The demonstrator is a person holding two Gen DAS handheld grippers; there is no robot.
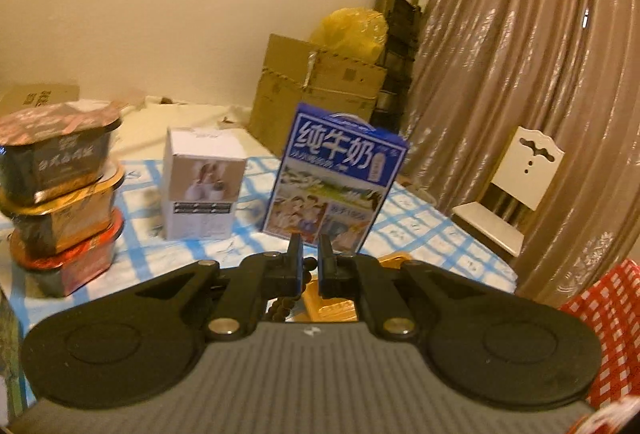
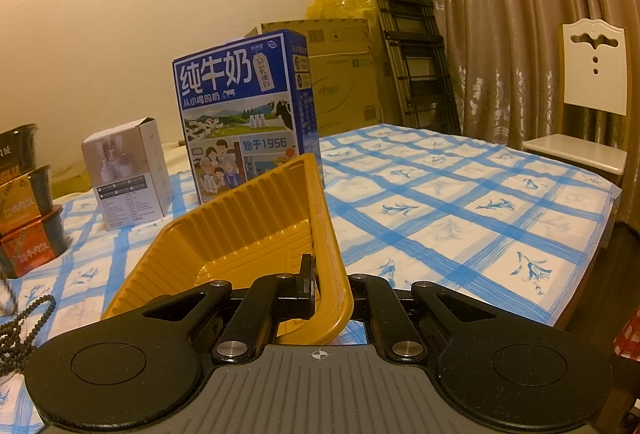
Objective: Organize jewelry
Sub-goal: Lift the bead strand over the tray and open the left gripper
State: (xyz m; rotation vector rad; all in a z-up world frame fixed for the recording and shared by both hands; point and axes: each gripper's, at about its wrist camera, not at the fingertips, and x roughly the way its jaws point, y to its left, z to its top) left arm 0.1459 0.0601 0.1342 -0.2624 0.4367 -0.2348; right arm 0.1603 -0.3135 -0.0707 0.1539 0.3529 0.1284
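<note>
My left gripper [image 1: 309, 248] is shut on a string of dark beads [image 1: 285, 304], which hangs down below its fingers, above the table. Just under it lies part of a yellow plastic tray [image 1: 332, 300]. In the right wrist view my right gripper [image 2: 323, 268] is shut on the near rim of that ribbed yellow tray [image 2: 240, 230], which tilts up off the blue-checked tablecloth [image 2: 460, 210]. Its right finger is hidden behind the tray wall. The dark beads [image 2: 26, 318] trail at the left edge, and their upper part is blurred.
Behind the tray stands a blue milk carton [image 2: 244, 110], with a small white box [image 2: 128, 174] to its left. Three stacked food bowls [image 1: 64, 194] sit at far left. Cardboard boxes [image 1: 316, 90], a folded ladder [image 2: 408, 34], a curtain and a white chair [image 2: 588, 106] line the back and right.
</note>
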